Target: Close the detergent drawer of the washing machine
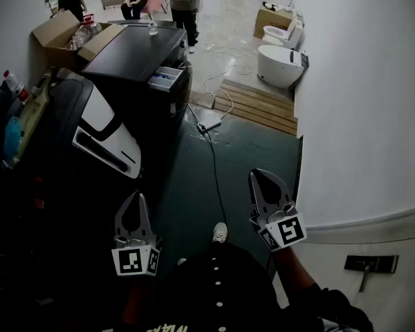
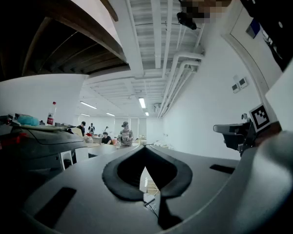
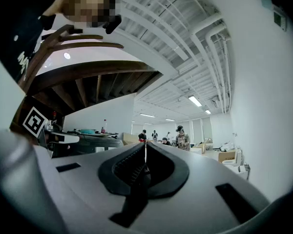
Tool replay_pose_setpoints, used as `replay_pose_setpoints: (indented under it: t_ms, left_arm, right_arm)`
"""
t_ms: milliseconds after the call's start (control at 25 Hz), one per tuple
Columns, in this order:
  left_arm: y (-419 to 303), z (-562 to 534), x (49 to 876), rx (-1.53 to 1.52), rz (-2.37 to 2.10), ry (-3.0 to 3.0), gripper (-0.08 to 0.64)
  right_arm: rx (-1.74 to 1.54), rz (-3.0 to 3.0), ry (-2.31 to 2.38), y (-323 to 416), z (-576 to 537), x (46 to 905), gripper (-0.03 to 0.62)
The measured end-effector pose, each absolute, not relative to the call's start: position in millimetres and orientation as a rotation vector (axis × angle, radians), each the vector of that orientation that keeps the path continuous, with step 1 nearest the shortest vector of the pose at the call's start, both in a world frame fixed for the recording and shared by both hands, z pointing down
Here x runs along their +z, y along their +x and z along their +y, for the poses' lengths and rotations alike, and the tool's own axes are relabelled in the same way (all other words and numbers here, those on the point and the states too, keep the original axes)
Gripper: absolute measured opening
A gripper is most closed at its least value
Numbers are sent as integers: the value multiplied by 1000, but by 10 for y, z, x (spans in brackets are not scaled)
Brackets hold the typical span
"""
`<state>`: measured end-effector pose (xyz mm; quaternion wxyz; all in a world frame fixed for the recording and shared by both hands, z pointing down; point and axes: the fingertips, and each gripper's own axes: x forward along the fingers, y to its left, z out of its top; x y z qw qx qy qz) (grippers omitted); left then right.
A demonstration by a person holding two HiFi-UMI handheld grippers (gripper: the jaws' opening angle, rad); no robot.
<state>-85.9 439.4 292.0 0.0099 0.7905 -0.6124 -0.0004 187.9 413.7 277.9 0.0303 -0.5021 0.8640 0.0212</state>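
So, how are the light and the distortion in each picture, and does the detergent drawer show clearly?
Head view: the left side is very dark, but the detergent drawer shows, small and lit; the white wall bends with the wide lens. Left gripper view: a ceiling lamp glares and the lines curve. Right gripper view: the corners go black.

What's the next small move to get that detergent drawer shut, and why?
Probably step forward toward the washing machine: its detergent drawer sticks out open, and the left gripper and right gripper, both shut and empty, are far short of it.
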Motion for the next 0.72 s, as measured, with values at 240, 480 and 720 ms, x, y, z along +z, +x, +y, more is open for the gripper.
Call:
replay_pose_setpoints:
  t_ms: [240, 480, 720]
  left_arm:
    - [-788, 4312, 2965, 16, -1902, 2471, 6]
    - [-769, 4255, 3009, 24, -1901, 2463, 6]
    - [-741, 4166, 3034, 40, -1905, 2451, 6]
  right_arm:
    - [43, 2637, -1549, 1921, 4056, 2790, 34]
    - [49, 2655, -1552, 1919, 4012, 2842, 32]
    - [25, 2623, -1568, 1972, 3866, 2862, 186]
